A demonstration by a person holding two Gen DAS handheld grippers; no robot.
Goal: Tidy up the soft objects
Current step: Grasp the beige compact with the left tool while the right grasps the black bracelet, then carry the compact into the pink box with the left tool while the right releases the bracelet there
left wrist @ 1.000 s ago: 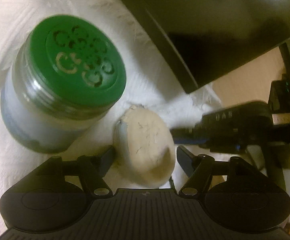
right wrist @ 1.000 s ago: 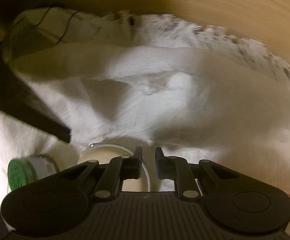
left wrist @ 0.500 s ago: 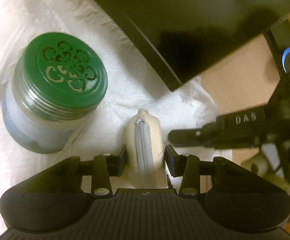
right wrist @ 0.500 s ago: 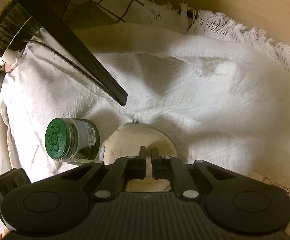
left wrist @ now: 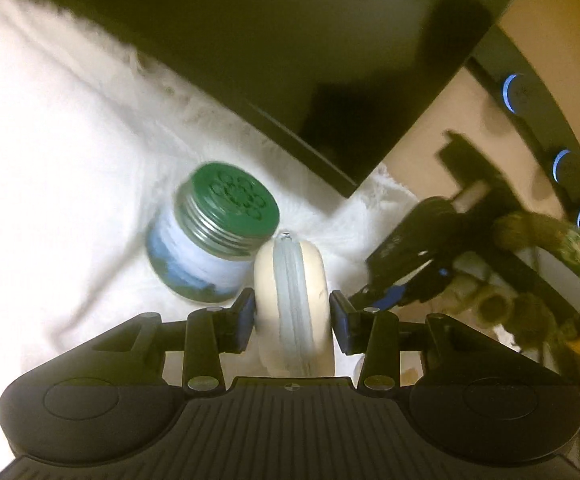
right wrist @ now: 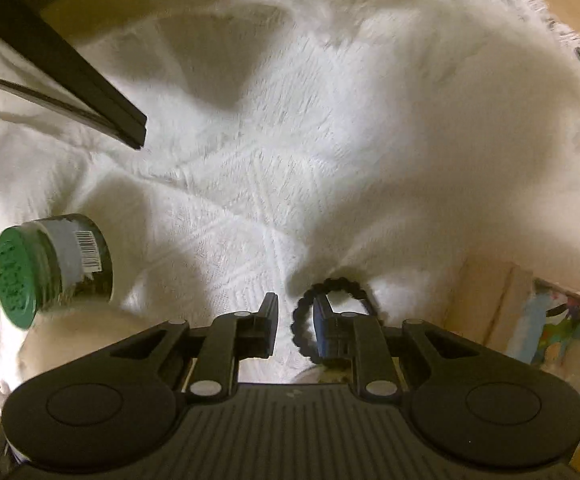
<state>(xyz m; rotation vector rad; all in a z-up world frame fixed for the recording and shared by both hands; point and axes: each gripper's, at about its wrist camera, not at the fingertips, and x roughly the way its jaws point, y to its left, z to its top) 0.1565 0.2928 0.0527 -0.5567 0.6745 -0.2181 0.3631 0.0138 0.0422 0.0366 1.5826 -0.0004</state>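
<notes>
Right now my left claw (left wrist: 292, 316) has the cream zip pouch (left wrist: 292, 300) pinched edge-on between its pads, zip facing me, and by the look of it lifted clear of the white blanket (left wrist: 50, 160). The green-lidded jar (left wrist: 214, 240) stands just behind it, near the blanket's fringed edge under the dark screen (left wrist: 290, 60). The pouch is soft and rounded, so I reckon it could squirm out sideways if I swing fast, or clip the jar and knock it over. My right claw (right wrist: 295, 320) points down at the blanket with its jaws only slightly apart and opening. A black beaded loop (right wrist: 330, 286) curls around one of its fingers (right wrist: 322, 328), and nothing is pressed between the pads. My worry there is the loop snagging on that finger and dragging along when I pull away.
</notes>
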